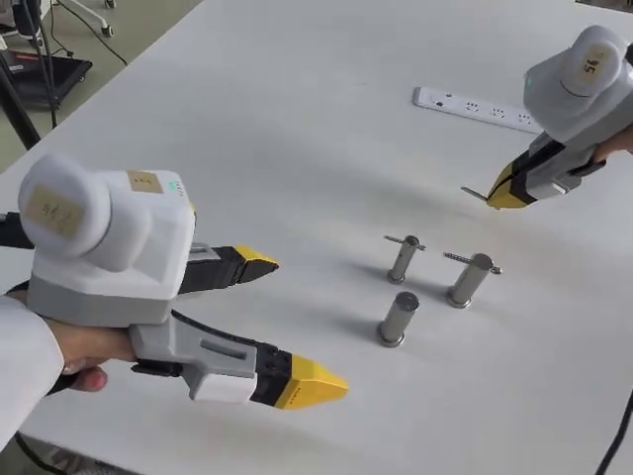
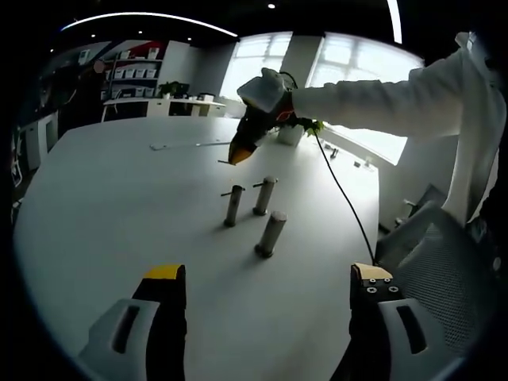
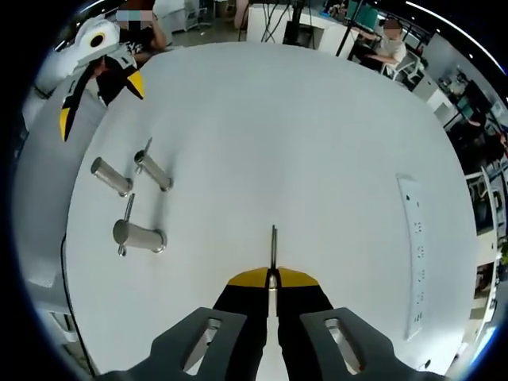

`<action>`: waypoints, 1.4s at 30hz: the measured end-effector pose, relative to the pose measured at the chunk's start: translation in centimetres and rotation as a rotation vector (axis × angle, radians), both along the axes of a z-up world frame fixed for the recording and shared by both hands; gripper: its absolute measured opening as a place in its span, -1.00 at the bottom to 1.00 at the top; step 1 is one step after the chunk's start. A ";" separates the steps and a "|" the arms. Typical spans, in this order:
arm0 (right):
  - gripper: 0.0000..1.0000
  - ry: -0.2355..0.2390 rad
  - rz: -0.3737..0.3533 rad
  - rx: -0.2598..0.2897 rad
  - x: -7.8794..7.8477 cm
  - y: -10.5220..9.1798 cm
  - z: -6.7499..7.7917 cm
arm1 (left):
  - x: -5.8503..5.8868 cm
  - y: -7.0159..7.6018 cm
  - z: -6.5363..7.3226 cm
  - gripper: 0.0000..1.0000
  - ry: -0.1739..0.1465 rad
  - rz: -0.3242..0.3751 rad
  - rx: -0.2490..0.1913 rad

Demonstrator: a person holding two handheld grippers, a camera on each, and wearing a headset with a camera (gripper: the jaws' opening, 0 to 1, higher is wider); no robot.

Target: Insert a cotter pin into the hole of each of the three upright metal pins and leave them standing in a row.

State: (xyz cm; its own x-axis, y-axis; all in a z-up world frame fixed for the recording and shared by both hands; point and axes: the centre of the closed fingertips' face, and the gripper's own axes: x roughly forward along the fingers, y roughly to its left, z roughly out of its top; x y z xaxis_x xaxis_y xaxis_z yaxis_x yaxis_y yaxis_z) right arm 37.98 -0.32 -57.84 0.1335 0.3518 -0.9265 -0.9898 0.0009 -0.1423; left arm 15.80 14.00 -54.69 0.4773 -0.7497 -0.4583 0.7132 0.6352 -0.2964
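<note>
Three upright metal pins stand close together on the white table (image 1: 297, 119). The far left pin (image 1: 404, 259) and the right pin (image 1: 470, 280) each have a cotter pin through the top. The near pin (image 1: 398, 319) has a bare top. My right gripper (image 1: 506, 195) hovers above and behind them, shut on a cotter pin (image 3: 273, 246) that sticks out past its tips (image 3: 272, 278). My left gripper (image 1: 289, 322) is open and holds nothing, to the left of the pins, with the bare pin (image 2: 271, 235) ahead between its jaws.
A white power strip (image 1: 475, 107) lies at the far right of the table. A black cable (image 2: 341, 190) trails off the table's right side. Chairs and stands are on the floor beyond the far left edge.
</note>
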 end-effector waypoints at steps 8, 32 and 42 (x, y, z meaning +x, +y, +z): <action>-1.00 -0.047 -0.027 0.113 -2.6 -0.9 2.5 | 0.6 -0.4 1.0 0.65 -0.009 0.014 -0.023; -1.00 -0.080 -0.073 0.388 -14.3 -0.6 8.0 | 1.9 -3.7 3.9 0.33 0.045 0.063 -0.200; -1.00 -0.105 -0.030 0.458 -17.3 1.9 8.2 | 1.3 -6.1 4.5 0.04 0.083 0.020 -0.219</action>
